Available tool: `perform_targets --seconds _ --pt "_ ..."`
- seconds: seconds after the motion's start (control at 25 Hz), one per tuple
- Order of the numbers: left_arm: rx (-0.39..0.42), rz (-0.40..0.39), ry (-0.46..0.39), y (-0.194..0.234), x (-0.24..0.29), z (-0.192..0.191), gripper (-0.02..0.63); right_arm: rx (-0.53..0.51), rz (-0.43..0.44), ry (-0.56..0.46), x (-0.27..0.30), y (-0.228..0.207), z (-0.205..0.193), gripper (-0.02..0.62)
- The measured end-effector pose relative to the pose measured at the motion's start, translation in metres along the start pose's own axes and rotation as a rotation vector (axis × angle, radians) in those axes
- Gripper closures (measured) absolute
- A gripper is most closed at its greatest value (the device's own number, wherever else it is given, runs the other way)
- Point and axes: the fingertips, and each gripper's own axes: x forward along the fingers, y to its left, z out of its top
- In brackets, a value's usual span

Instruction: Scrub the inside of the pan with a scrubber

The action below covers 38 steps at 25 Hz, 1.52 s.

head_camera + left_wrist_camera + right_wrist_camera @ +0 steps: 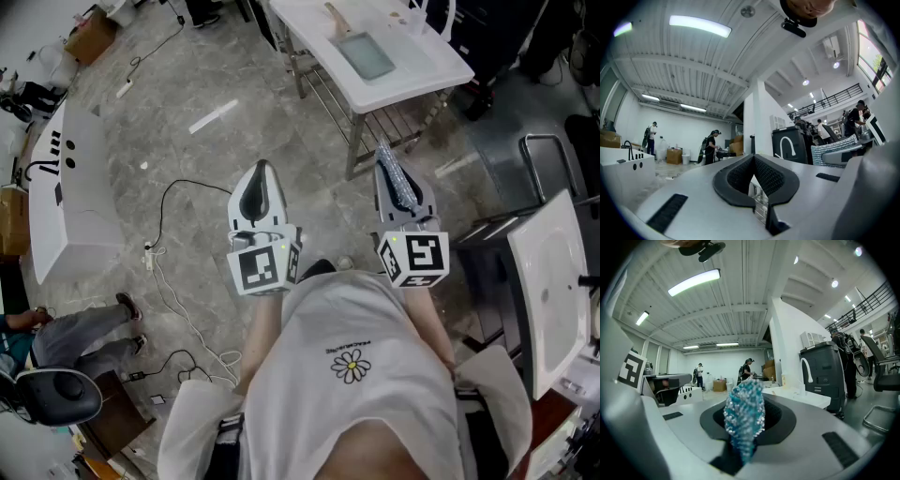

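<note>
From where I stand, the scrubbing has not begun. The person stands on the open floor with both tools raised at chest height. The pan (pixel 366 54) lies well apart from them, ahead on the white table (pixel 412 67).

The right gripper (pixel 392 169) is clamped on the scrubber (pixel 401 187), a glittery blue-and-silver pad pinched at its lower end so most of it stands proud of the jaws. That grip makes sense to me: the free end can be pressed into the pan while the jaws stay clear of its rim. The left gripper (pixel 262 167) has its jaws closed together with nothing between them (its own view shows only the room through the notch). I take it to be held in reserve, perhaps to steady the pan by its handle (pixel 335 16).

Both tools are carried tilted upward, each camera catching mostly ceiling, which looks like a carrying posture, not a working one.

The scrubber's long axis runs along the right gripper's jaws. Its free end points forward and away from the person, roughly toward the table. The pan sits flat with its open side up. Its long axis runs from the handle at the far side to the body nearer the person, so the handle points away from them.
</note>
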Motion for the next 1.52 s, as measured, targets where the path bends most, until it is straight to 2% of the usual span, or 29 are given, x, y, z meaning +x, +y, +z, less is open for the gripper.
perform_targets --seconds 0.28,0.6,0.88,1.2,1.52 --pt "-0.006 0.021 0.004 0.012 0.001 -0.002 0.59 -0.012 0.017 0.006 0.005 0.006 -0.001 0.529" --pt "-0.005 0.002 0.019 0.009 0.011 -0.008 0.591 -0.021 0.043 0.01 0.016 0.008 -0.003 0.529" --pt "-0.052 0.019 0.051 0.015 0.025 -0.032 0.59 -0.022 0.09 0.022 0.03 0.004 -0.013 0.529" --pt "-0.034 -0.072 0.016 0.002 0.089 -0.043 0.589 -0.014 0.108 0.046 0.077 -0.018 -0.025 0.529" --pt "-0.031 -0.107 0.006 0.028 0.183 -0.051 0.589 -0.033 0.08 0.054 0.169 -0.038 -0.022 0.529"
